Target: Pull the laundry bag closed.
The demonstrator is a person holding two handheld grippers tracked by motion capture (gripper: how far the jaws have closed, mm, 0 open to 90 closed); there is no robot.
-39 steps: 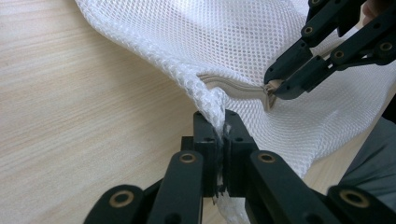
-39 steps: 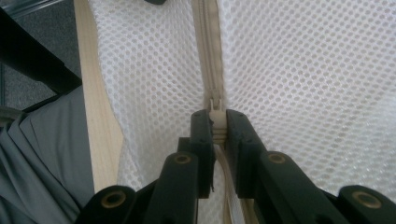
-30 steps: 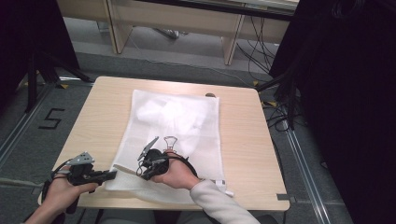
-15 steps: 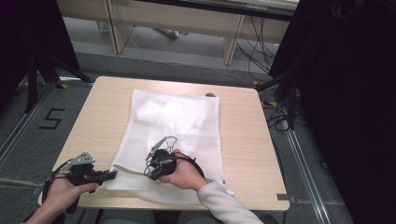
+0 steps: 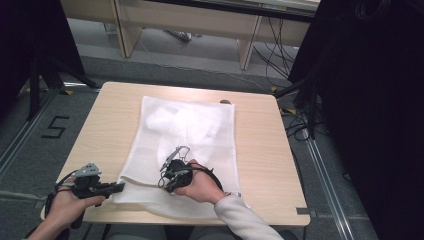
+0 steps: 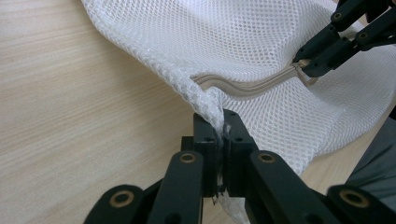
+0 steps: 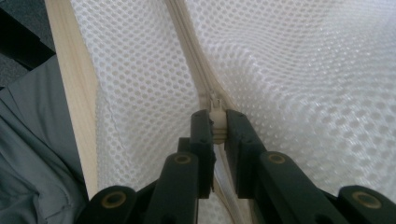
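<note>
- A white mesh laundry bag (image 5: pixel 187 145) lies flat on the light wooden tabletop (image 5: pixel 260 150), spanning the middle of the high view from near the far edge down to the near edge.
- The left claw (image 5: pixel 119 186), at the lower left of the high view, is clamped on the bag's near left corner.
- In the left gripper view the left claw (image 6: pixel 222 122) at lower centre has its jaws pinched together on a bunched fold of the mesh, which rises out of them toward the upper right of the frame.
- The right claw (image 5: pixel 162 184) sits at lower centre of the high view, over the bag's near edge, held in a hand (image 5: pixel 200 182) with a pale sleeve (image 5: pixel 245 220).
- In the right gripper view the right claw (image 7: pixel 215 122) is closed on the small white zipper pull (image 7: pixel 215 112), mid-frame.
- The zipper (image 7: pixel 191 51) runs from the pull toward the top of that frame, between two mesh panels.
- In the left gripper view the right claw (image 6: pixel 303 65) shows at the upper right, gripping at the beige zipper track (image 6: pixel 252 86).
</note>
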